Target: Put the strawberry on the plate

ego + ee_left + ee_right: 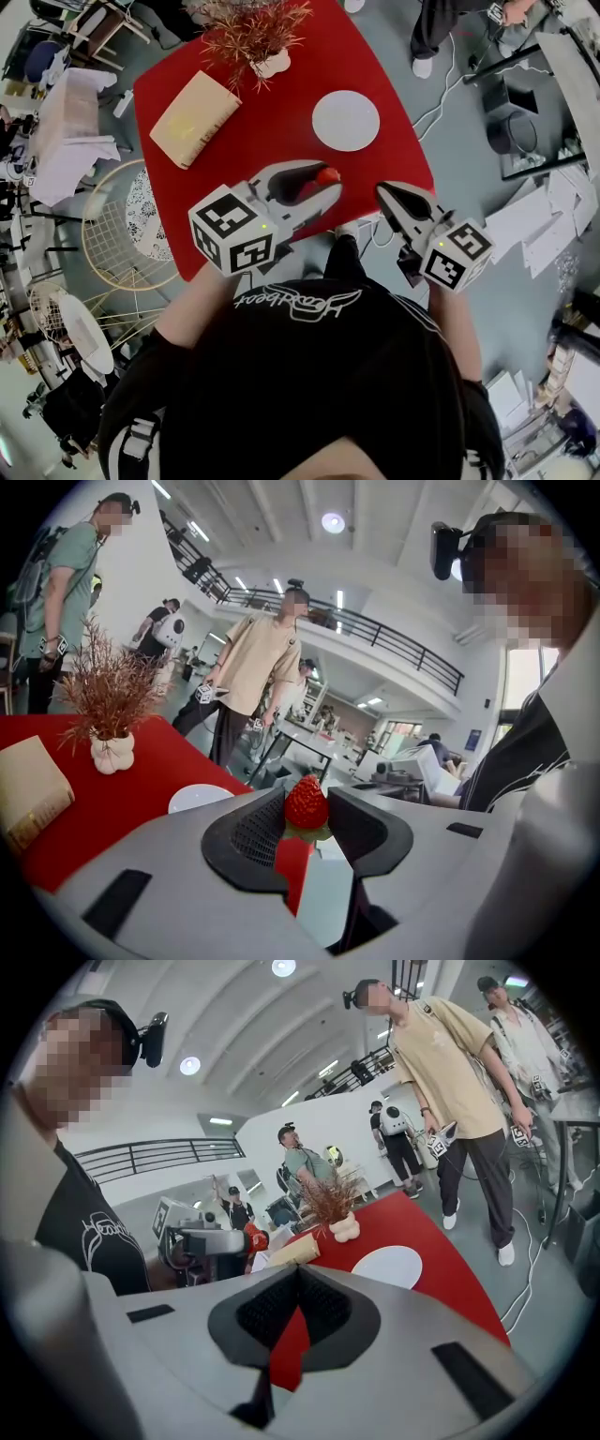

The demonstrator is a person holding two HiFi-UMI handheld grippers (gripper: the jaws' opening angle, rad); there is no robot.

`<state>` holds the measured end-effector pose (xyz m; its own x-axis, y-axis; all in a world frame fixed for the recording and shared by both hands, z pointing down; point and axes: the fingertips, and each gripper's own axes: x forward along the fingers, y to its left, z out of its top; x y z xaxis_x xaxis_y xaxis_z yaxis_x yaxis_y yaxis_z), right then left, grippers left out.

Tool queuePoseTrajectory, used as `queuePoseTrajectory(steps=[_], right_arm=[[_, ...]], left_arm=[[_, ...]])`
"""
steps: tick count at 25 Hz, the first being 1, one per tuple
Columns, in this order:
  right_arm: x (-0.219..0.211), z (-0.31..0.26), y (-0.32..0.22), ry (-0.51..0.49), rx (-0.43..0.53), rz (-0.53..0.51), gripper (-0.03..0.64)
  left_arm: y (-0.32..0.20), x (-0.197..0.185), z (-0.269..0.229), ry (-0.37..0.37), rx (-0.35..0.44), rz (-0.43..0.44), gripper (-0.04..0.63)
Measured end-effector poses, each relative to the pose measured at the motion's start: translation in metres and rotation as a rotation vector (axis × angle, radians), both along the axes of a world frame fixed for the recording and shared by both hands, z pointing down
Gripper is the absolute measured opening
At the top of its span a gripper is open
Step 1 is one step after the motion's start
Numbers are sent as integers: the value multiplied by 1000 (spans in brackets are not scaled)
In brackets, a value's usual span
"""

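left gripper [307,810] clamps strawberry [307,801] between tips | right gripper [298,1281] closed, seemingly empty | plate [345,120] apart

Probably a lab hall: mezzanine railing [394,639], cluttered desks [314,741], cables [433,111].

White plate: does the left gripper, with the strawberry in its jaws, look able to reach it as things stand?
Probably yes. The left gripper, shut on the strawberry, is over the red table, with only bare tabletop between it and the plate; the plant and tan block stand aside.
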<state>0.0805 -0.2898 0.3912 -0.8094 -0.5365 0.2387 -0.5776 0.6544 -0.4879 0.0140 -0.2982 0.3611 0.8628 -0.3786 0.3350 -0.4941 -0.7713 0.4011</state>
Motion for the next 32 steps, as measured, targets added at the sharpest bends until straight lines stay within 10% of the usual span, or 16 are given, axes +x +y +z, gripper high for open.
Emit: queuePoseTrajectory(steps=[32], right_arm=[[32,75,-67,-9,-140,15,8]], left_arm=[[-147,35,118,-204,102,-102,146]])
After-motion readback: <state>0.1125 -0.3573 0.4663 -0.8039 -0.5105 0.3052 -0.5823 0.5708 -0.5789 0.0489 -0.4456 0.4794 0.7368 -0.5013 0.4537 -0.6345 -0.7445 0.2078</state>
